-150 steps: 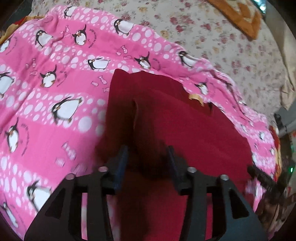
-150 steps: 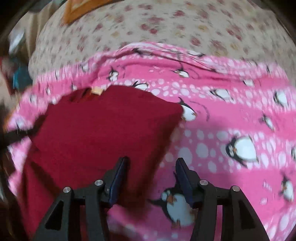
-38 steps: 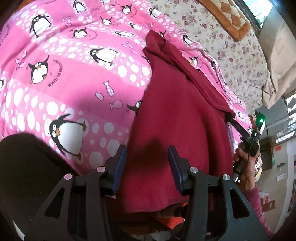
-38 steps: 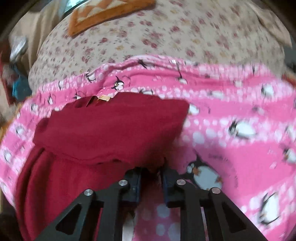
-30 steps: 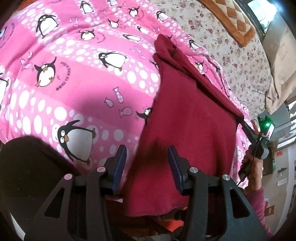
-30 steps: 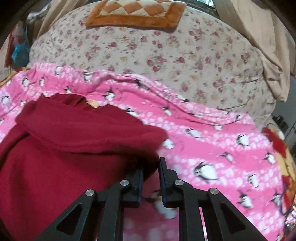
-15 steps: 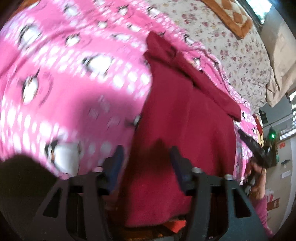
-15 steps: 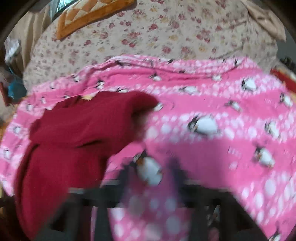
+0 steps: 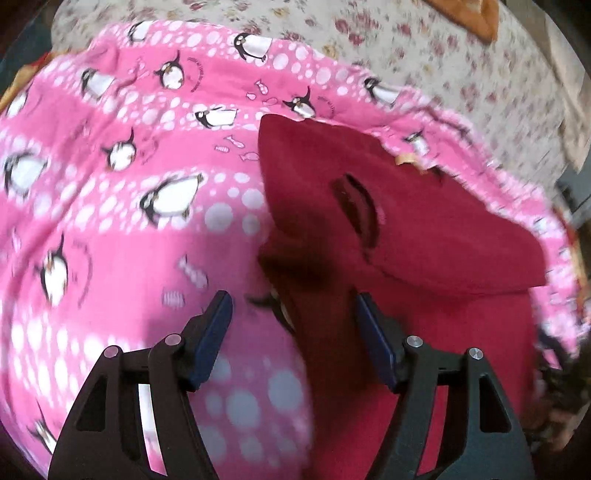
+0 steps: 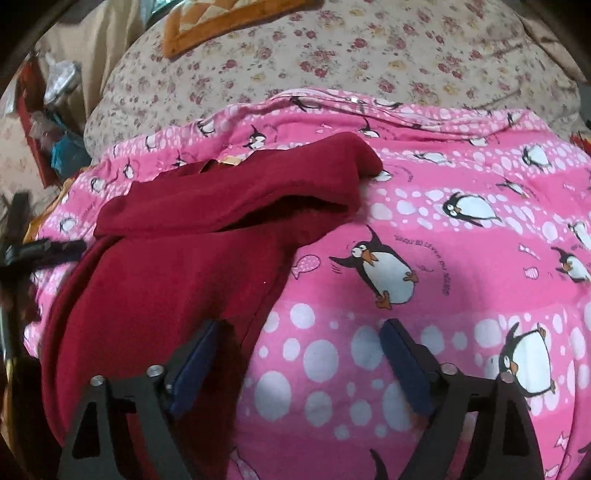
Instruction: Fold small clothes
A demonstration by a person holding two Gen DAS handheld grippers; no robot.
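A dark red garment (image 10: 177,266) lies on the pink penguin blanket (image 10: 443,280), its top part folded over. Both claws are released and opening: the left gripper (image 9: 291,317) straddles the garment's left edge, the right gripper (image 10: 299,354) its right edge, neither pressing. Next comes regripping an edge for another fold, I judge. The garment's near end is cut off

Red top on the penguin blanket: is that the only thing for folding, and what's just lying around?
For the job:
red top
left hand-held gripper, opening
right hand-held gripper, opening

Just lying about:
penguin blanket
flowery bedspread
orange cushion
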